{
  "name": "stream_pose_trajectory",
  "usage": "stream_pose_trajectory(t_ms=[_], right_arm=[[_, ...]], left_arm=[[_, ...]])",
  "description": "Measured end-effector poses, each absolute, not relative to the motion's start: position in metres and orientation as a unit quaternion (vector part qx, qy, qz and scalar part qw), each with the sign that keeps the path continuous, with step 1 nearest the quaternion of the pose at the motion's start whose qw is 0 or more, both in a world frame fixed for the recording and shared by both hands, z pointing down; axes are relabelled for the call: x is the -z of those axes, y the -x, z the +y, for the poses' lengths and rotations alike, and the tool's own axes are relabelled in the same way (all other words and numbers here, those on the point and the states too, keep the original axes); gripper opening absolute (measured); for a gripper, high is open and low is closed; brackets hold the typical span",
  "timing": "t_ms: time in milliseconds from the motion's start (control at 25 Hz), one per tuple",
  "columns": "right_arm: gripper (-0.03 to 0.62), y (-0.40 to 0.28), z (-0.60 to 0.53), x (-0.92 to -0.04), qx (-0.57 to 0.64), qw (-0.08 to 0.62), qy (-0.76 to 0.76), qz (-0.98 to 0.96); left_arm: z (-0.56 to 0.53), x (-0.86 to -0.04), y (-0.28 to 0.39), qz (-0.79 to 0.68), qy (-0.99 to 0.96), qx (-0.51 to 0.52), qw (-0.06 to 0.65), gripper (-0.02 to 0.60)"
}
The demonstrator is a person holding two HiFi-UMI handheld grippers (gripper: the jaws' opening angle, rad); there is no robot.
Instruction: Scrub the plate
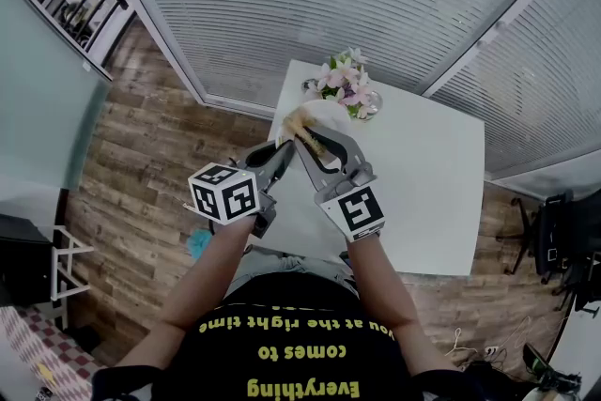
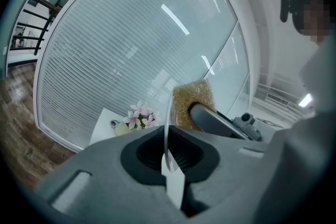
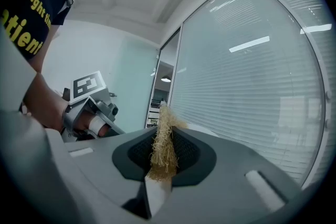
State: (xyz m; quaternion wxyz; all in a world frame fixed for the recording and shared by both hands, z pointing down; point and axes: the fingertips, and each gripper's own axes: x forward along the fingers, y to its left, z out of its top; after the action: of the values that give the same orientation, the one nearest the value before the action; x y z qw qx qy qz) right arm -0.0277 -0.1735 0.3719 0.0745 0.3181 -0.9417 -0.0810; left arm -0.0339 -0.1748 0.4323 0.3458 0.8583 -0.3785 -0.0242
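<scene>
My left gripper (image 1: 285, 151) (image 2: 169, 157) is shut on the rim of a thin white plate (image 1: 326, 115), held up over the table. In the left gripper view the plate (image 2: 168, 120) shows edge-on between the jaws. My right gripper (image 1: 306, 138) (image 3: 160, 159) is shut on a straw-coloured fibrous scrubber (image 3: 163, 141). The scrubber (image 1: 295, 119) (image 2: 193, 102) lies against the plate's face near its upper rim. In the right gripper view the left gripper's marker cube (image 3: 86, 86) and the hand holding it show at the left.
A white square table (image 1: 427, 188) stands below the grippers, against a wall of blinds. A small vase of pink flowers (image 1: 348, 85) (image 2: 140, 115) sits at its far edge, just beyond the plate. Wooden floor surrounds the table.
</scene>
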Motion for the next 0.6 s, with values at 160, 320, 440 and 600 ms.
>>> stream_pose_trajectory(t_ms=[160, 320, 440, 600], right_arm=[[0.055, 0.033, -0.169, -0.371, 0.091, 0.082, -0.306, -0.944], [0.055, 0.038, -0.168, -0.37, 0.071, 0.064, -0.309, -0.946], [0.055, 0.041, -0.166, -0.37, 0.071, 0.061, -0.303, -0.948], [0.055, 0.044, -0.165, -0.369, 0.077, 0.059, -0.295, -0.95]], left_arm=[[-0.175, -0.432, 0.033, -0.378, -0.859, 0.024, 0.344, 0.012], [-0.176, -0.43, 0.033, -0.378, -0.859, 0.026, 0.345, 0.012], [-0.177, -0.431, 0.033, -0.378, -0.858, 0.027, 0.346, 0.012], [-0.177, -0.431, 0.034, -0.377, -0.858, 0.026, 0.347, 0.012]])
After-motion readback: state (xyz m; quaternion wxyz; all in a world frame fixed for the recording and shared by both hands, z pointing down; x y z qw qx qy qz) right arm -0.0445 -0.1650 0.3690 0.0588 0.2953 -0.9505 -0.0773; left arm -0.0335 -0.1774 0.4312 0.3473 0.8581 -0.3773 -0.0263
